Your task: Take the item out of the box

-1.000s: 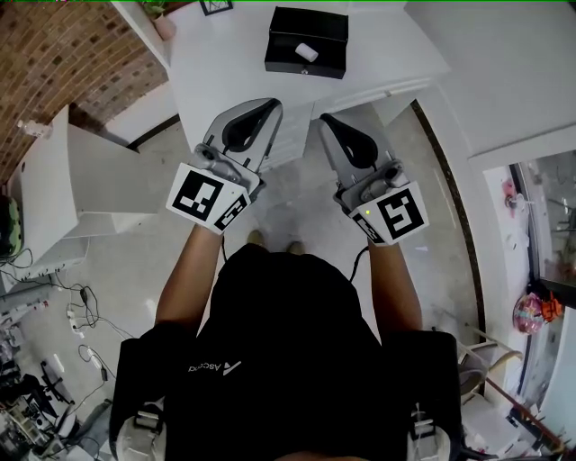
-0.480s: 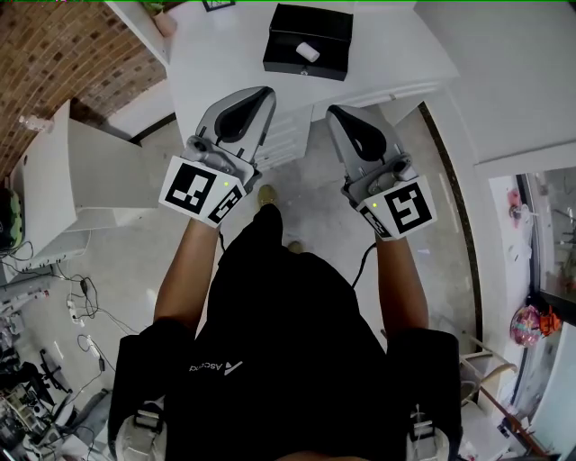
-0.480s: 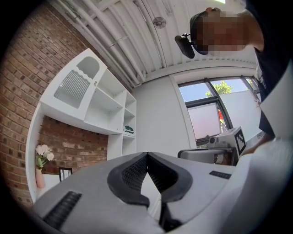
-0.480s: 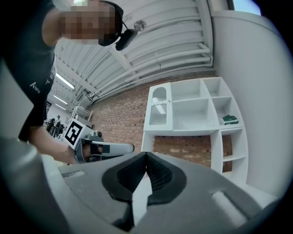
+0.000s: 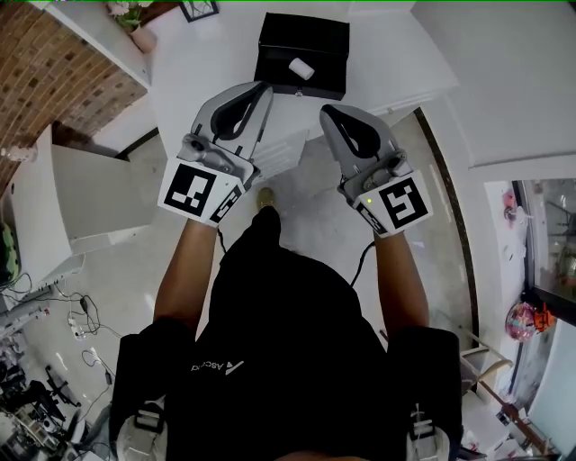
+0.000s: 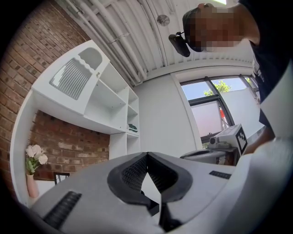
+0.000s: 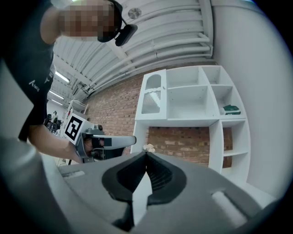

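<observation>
A black open box (image 5: 301, 54) stands on the white table (image 5: 198, 63) at the top of the head view. A small white item (image 5: 301, 67) lies inside it. My left gripper (image 5: 263, 88) is held up short of the table's near edge, left of the box, jaws shut and empty. My right gripper (image 5: 326, 112) hangs beside it, just below the box's right half, also shut with nothing in it. In the left gripper view (image 6: 146, 155) and right gripper view (image 7: 146, 153) the jaw tips meet, pointing up at shelves; the box is not seen there.
A flower vase (image 5: 135, 34) and a small framed picture (image 5: 198, 9) stand at the table's far left. White shelving (image 7: 197, 100) rises against a brick wall (image 5: 54, 63). A white cabinet (image 5: 81, 194) stands at the left, with cables on the floor (image 5: 54, 333).
Both grippers have moved forward toward the table and box; the person has stepped closer, so the box sits nearer the gripper tips. Jaws stayed shut.
</observation>
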`<state>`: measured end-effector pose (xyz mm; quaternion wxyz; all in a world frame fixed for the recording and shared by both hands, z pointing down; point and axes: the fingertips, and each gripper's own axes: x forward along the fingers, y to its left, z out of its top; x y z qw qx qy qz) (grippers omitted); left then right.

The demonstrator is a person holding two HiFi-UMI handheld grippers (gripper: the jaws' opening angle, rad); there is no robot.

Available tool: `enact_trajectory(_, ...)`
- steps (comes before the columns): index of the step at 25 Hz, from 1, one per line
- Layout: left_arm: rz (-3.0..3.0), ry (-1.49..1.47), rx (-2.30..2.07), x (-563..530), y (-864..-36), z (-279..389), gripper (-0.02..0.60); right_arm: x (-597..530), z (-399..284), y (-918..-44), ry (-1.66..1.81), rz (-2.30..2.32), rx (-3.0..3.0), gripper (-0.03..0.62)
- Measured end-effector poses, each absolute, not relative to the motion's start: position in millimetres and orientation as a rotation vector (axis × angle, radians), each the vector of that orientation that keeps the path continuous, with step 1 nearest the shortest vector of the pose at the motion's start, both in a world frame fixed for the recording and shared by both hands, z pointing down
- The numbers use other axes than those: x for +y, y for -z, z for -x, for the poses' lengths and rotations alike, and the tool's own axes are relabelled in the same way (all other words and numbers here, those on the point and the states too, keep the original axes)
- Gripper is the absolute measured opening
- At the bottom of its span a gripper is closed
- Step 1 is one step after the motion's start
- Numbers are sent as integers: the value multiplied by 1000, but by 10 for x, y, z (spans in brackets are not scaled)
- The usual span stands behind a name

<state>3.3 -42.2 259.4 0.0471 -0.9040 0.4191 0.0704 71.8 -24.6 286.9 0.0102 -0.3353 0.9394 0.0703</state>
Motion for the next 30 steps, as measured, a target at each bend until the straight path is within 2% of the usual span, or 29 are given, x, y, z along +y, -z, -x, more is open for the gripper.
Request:
enact_trajectory(10,2819,-226,1196,-1481,-2719,251,-2,-1349,-406,-3136,-151,1158,2989,2)
enact_trajectory(22,2916,-210,1114,-2164,-3064,326,-2,-2152,-300,-3775,25,1301,3166,5)
enact_trajectory(30,2951,-156,1150,-2421,-3328,250,-2,-2477,-313,-4401,225,1248,3430,83)
